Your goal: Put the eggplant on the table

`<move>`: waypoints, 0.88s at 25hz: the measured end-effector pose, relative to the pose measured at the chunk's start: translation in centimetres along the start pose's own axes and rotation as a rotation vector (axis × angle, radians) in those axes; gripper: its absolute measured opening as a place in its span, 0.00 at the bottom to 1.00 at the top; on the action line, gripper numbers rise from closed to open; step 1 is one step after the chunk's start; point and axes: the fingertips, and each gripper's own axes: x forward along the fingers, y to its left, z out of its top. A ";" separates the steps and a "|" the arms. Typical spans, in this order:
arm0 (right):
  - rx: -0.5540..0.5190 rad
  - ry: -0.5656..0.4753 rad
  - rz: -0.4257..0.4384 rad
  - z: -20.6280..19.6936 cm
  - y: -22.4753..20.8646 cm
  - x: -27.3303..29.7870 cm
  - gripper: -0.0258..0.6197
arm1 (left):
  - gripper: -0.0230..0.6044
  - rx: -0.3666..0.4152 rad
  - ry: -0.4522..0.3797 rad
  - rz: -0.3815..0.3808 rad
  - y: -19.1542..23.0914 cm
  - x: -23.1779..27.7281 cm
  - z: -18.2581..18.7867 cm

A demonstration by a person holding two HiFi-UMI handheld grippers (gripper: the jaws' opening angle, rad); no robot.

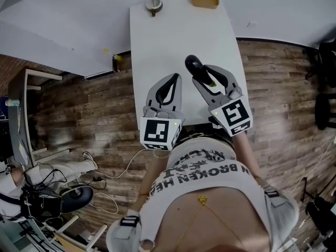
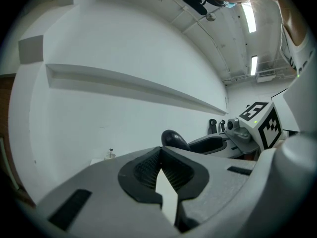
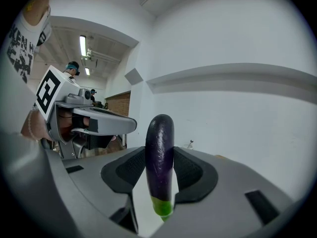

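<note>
Pointing away, eggplant [image 3: 159, 152]; stem end nearest

grey left claw [image 1: 176, 77] and right claw [image 1: 202, 73], black-padded, with black-and-white marker cubes [image 1: 159, 132]; white lettered shirt [image 1: 210, 185].

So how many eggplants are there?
1: the eggplant, upright in the right claw over the table, at its near end. No other shows, though some of it is hidden.

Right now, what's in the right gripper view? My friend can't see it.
A dark purple eggplant is clamped between the two black pads of the right tool, with its green stem end nearest the camera. The left tool shows at the left, and a white wall is behind.
</note>
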 end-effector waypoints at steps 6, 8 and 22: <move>-0.009 0.038 0.018 -1.1 0.3 0.9 0.31 | 0.04 -0.005 0.010 0.006 0.3 -0.1 -0.5; -0.006 0.057 0.029 -1.8 0.3 1.5 0.31 | 0.04 -0.009 0.018 0.011 0.6 -0.1 -0.7; -0.034 0.219 0.134 -8.3 2.5 6.2 0.31 | 0.04 -0.058 0.053 0.065 2.9 -1.2 -2.7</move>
